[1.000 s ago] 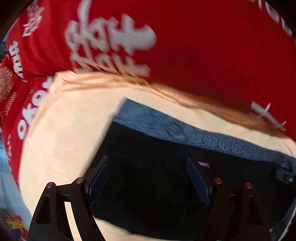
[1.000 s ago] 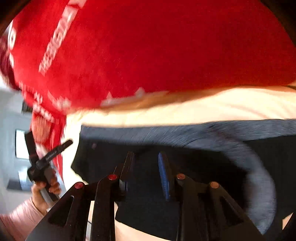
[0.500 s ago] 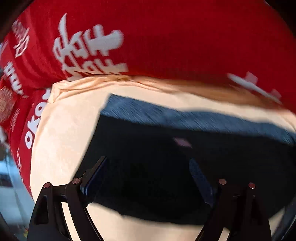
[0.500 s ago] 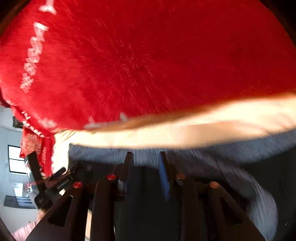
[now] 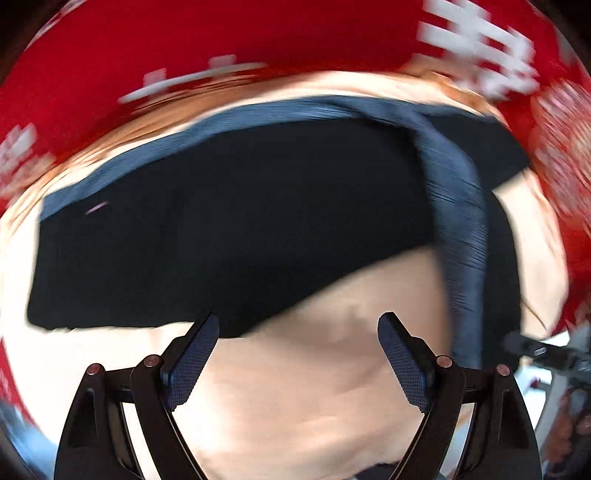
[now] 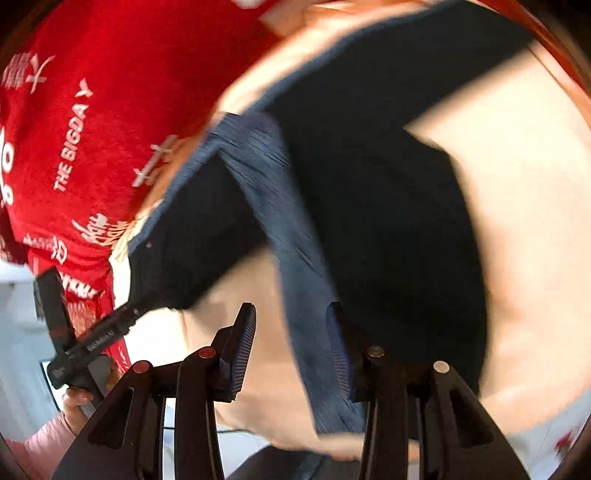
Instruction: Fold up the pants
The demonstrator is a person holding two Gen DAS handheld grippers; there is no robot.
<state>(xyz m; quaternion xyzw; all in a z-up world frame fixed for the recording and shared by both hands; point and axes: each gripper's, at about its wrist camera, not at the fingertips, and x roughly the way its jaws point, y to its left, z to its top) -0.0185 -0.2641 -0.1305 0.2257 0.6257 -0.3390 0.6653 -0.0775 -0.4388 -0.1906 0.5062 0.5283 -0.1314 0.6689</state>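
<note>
Dark navy pants lie on a cream cloth, bent at a grey-blue ribbed waistband. My left gripper is open and empty, hovering over the cream cloth just below the pants' lower edge. In the right wrist view the pants spread up and right, and the waistband runs down between the fingers of my right gripper, which is open around it. The other gripper shows at the left of that view, held in a hand.
A red cloth with white lettering covers the surface beyond the cream cloth and also shows in the right wrist view. A pink sleeve and hand are at the lower left there.
Both grippers have pulled back and swung; the left one has moved off the pants onto the cream cloth. The right jaws have opened wider. The waistband now lies folded across the pants.
</note>
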